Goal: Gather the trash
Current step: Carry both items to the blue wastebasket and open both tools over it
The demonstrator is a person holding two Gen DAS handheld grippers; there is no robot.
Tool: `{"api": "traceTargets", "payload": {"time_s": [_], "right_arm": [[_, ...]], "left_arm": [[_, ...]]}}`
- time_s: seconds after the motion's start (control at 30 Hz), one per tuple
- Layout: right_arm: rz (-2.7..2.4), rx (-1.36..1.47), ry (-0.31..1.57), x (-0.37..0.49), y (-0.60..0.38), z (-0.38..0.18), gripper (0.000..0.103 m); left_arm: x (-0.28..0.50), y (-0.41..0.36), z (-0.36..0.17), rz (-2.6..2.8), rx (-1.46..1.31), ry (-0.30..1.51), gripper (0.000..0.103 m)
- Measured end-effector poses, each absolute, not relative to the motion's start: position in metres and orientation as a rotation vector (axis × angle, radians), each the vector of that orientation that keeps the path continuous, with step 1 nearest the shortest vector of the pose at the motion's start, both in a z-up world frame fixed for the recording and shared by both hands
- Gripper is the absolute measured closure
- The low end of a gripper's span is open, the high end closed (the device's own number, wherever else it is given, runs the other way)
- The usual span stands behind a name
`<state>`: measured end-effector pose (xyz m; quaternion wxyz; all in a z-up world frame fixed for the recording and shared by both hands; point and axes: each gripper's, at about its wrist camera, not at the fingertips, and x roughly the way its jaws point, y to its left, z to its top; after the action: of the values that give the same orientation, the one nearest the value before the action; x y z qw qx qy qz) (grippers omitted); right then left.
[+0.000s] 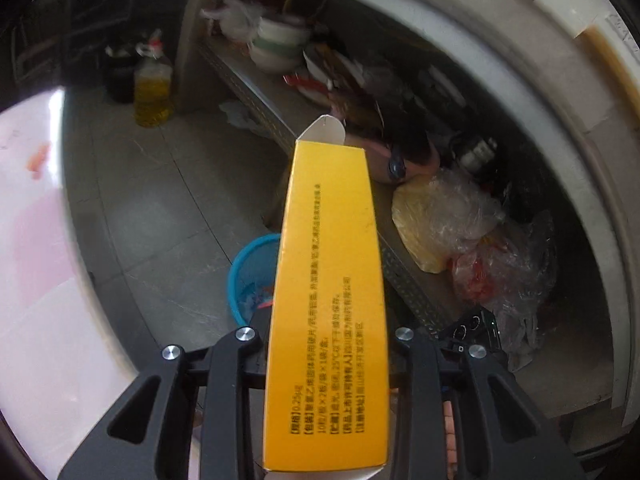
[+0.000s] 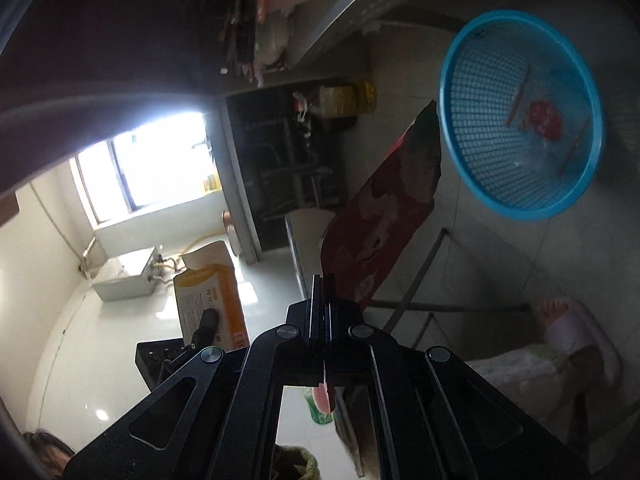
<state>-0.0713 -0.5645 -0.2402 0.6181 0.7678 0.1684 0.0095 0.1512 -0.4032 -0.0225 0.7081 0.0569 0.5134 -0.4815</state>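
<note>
My left gripper (image 1: 326,344) is shut on a long yellow carton (image 1: 332,240) whose white end flap stands open at the far tip. Below and to the left of the carton, a blue mesh basket (image 1: 250,264) sits on the grey floor with some scraps in it. In the right wrist view, my right gripper (image 2: 323,284) is shut on a flat dark red wrapper (image 2: 384,216) whose far end reaches up to the basket's rim (image 2: 532,213). Inside the basket lie a red scrap and thin sticks. The left gripper and its carton (image 2: 212,292) show at the lower left.
A metal shelf (image 1: 256,92) runs along the right, crowded with bowls, packets and plastic bags (image 1: 440,220). An oil bottle (image 1: 152,88) stands on the floor at the back. A person's slippered foot (image 2: 568,320) and a metal stool frame (image 2: 420,280) are near the basket.
</note>
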Motion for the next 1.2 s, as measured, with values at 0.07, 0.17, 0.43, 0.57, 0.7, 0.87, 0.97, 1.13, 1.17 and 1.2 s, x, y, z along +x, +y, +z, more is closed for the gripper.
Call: {"api": "traceTargets", "payload": {"time_s": [0.07,0.17,0.43,0.57,0.7,0.87,0.97,1.13,1.17,1.2], "right_arm": [[-0.025,1.778,0.392,-0.067,-0.576,-0.256,0.103],[-0.095,1.765,0.423,-0.058,-0.595,-0.281,0.103],[-0.520,1.555,0.827,-0.030,-0.604,-0.358,0.073],[-0.576,1.446,0.845,-0.034,-0.591,-0.343,0.061],[-0.604,1.354,0.822,-0.046,-0.584,-0.318,0.061],[-0.609,1.298,0.816,-0.056,-0.572,-0.300,0.058],[-0.610,1.271,0.816,-0.063,-0.572,-0.292,0.058],[-0.594,1.224,0.842,-0.053,-0.569,-0.285,0.058],[-0.587,1.219,0.845,-0.051,-0.570,-0.284,0.058],[-0.581,1.212,0.848,-0.050,-0.568,-0.282,0.058]], "left_arm": [[0.155,-0.428,-0.042,-1.070,0.151,1.194,0.074],[0.159,-0.458,-0.067,-1.063,0.209,1.236,0.074],[0.171,-0.505,-0.132,-1.019,0.298,1.376,0.074],[0.169,-0.523,-0.156,-1.002,0.339,1.412,0.073],[0.167,-0.544,-0.178,-1.000,0.354,1.446,0.060],[0.171,-0.552,-0.198,-0.917,0.368,1.499,0.022],[0.172,-0.540,-0.183,-0.925,0.331,1.486,0.021],[0.174,-0.508,-0.134,-0.971,0.263,1.406,0.021],[0.174,-0.500,-0.122,-0.984,0.246,1.390,0.021],[0.175,-0.489,-0.108,-0.995,0.227,1.368,0.021]]}}
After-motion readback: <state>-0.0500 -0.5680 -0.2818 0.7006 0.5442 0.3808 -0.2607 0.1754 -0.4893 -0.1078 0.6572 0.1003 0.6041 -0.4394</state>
